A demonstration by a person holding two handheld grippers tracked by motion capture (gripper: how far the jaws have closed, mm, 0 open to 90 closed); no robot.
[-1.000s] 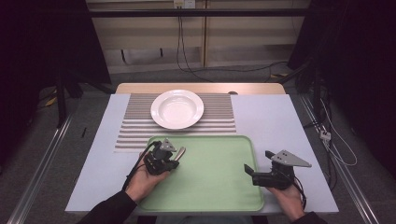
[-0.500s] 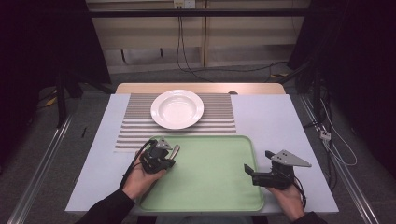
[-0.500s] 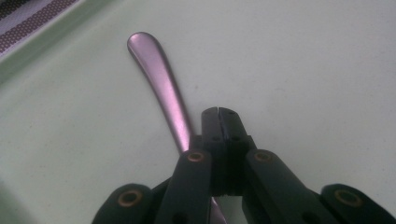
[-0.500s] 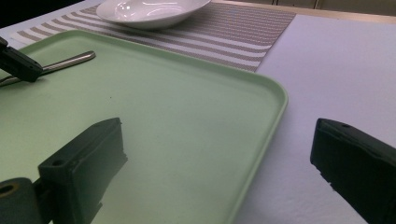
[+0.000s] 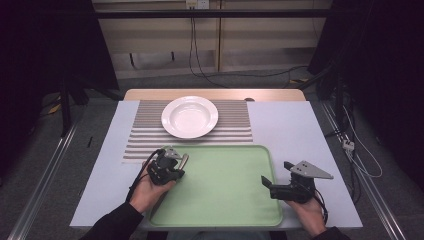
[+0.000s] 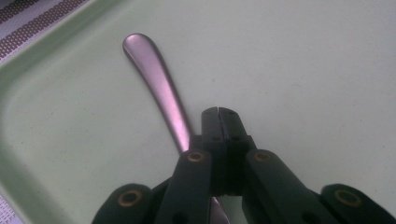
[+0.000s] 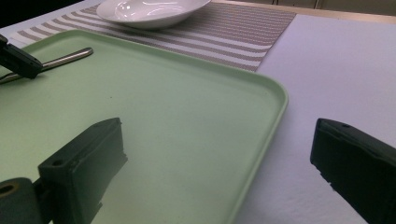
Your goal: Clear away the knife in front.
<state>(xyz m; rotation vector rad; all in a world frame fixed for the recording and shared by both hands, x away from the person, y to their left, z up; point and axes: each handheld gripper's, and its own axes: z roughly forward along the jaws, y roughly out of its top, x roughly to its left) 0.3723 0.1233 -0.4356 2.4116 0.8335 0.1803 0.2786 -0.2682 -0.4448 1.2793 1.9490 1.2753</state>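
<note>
Spoon (image 6: 156, 81), metal, lying flat in the far left corner of a pale green tray (image 5: 225, 195) on the bench, handle end pointing toward the tray's far rim. Left gripper (image 6: 218, 112) over the tray's left part, jaws pressed together with nothing between them, tips just to the right of the spoon's handle in the left gripper view; whether they touch it cannot be told. Right gripper (image 5: 266, 182) at the near right edge of the tray, jaws wide apart and empty, one over the tray, the other over the white cloth (image 5: 295, 130). White plate (image 5: 190, 116) on a striped mat (image 5: 145, 135), beyond the tray, well apart from both grippers.
</note>
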